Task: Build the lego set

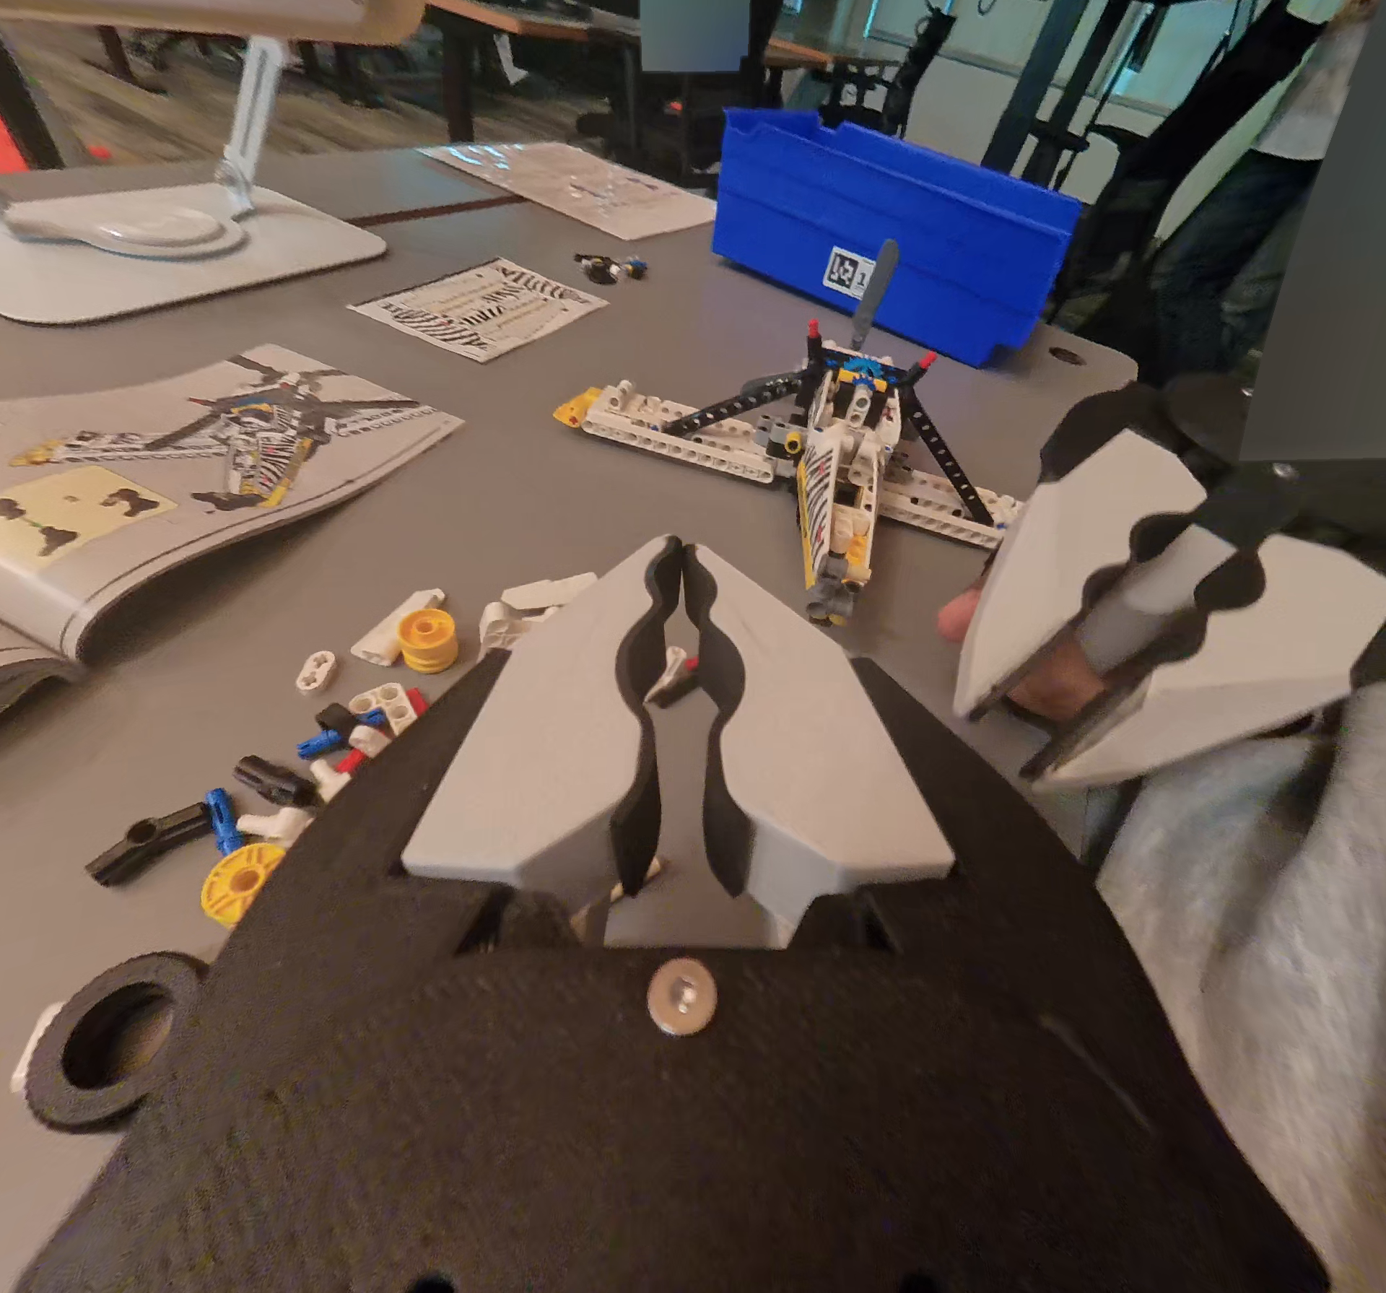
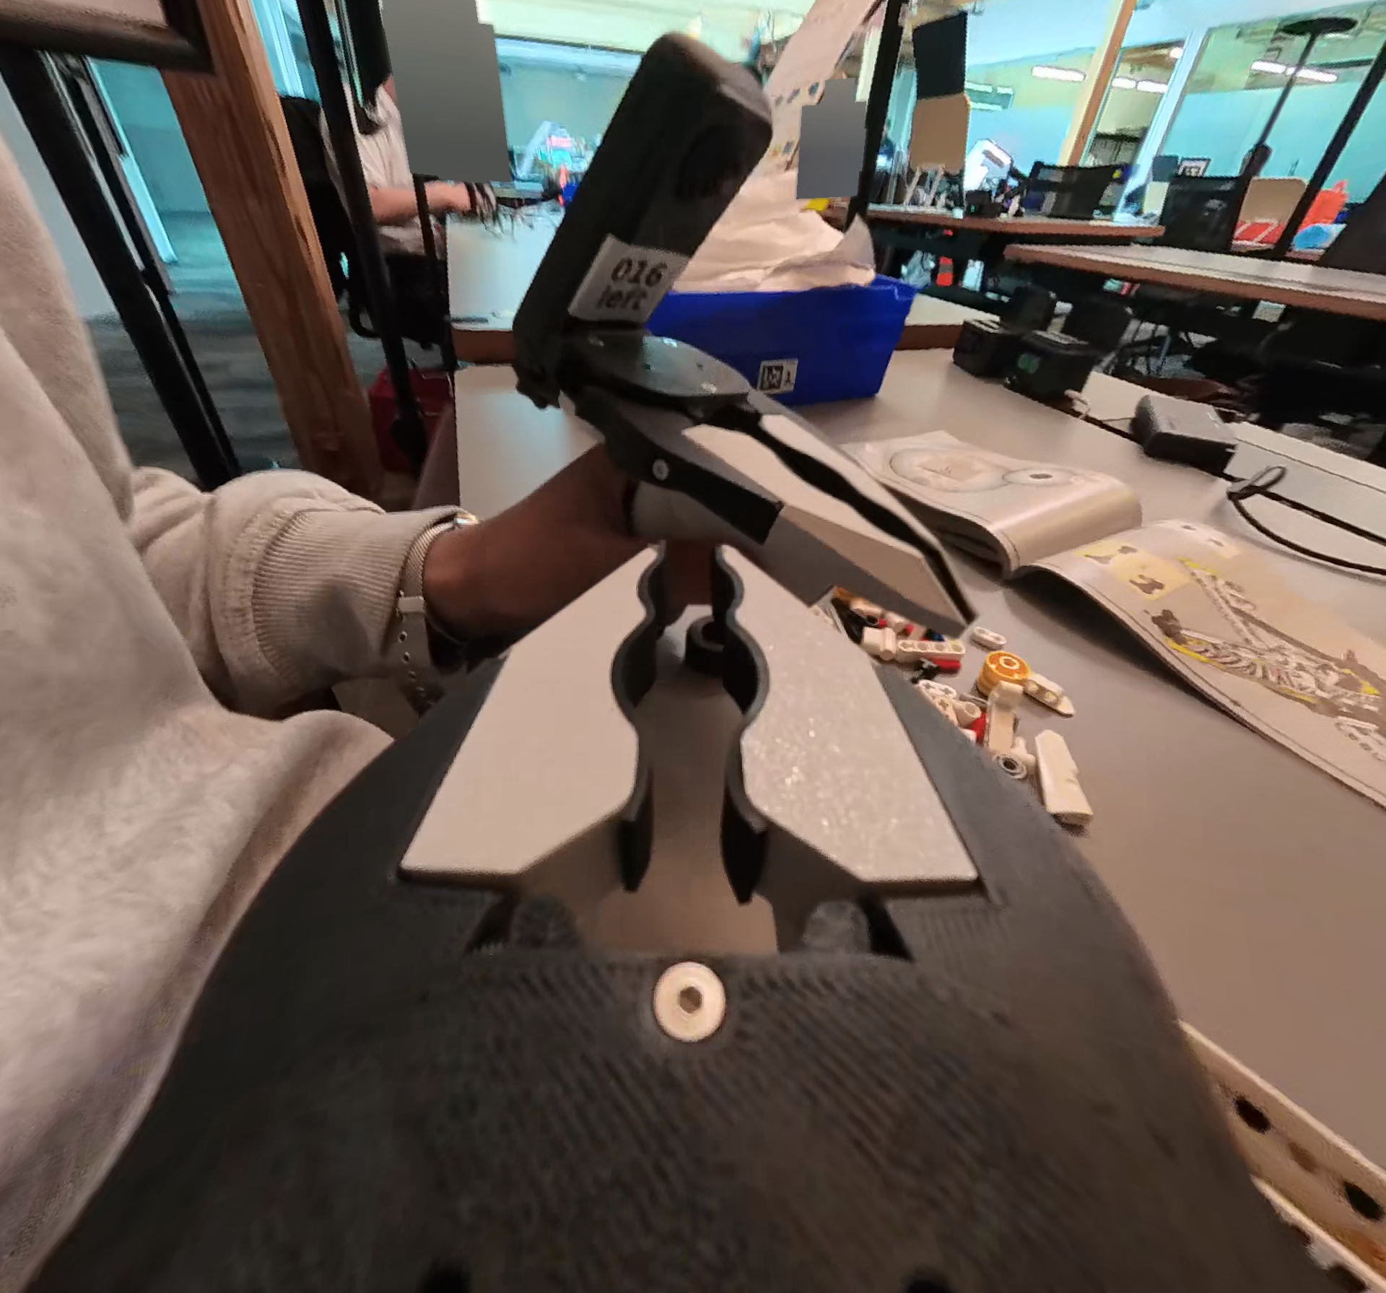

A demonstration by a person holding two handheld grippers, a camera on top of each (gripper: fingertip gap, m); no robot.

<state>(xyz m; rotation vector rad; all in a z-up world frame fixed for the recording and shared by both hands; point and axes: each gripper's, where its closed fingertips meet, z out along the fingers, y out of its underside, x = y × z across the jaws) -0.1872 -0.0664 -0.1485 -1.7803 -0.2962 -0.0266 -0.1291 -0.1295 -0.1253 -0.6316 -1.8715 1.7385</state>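
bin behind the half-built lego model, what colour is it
Blue bin, with a small black-and-white tag on its side; clearest in the left wrist view.

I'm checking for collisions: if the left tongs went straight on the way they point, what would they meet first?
Probably the table just past their tips: the left tongs slant down over the loose parts. Farther along stands the model, slightly right. Depth is unclear.

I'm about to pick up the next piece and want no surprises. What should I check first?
1. Left gripper free: ok, jaws shut, nothing seen between them.
2. Right gripper free: cannot tell, a dark shape shows between its jaws.
3. Loose parts in reach: ok, they lie beside the left gripper.
4. Model stable: ok, it rests on the table, untouched.
5. Booklet open: ok.
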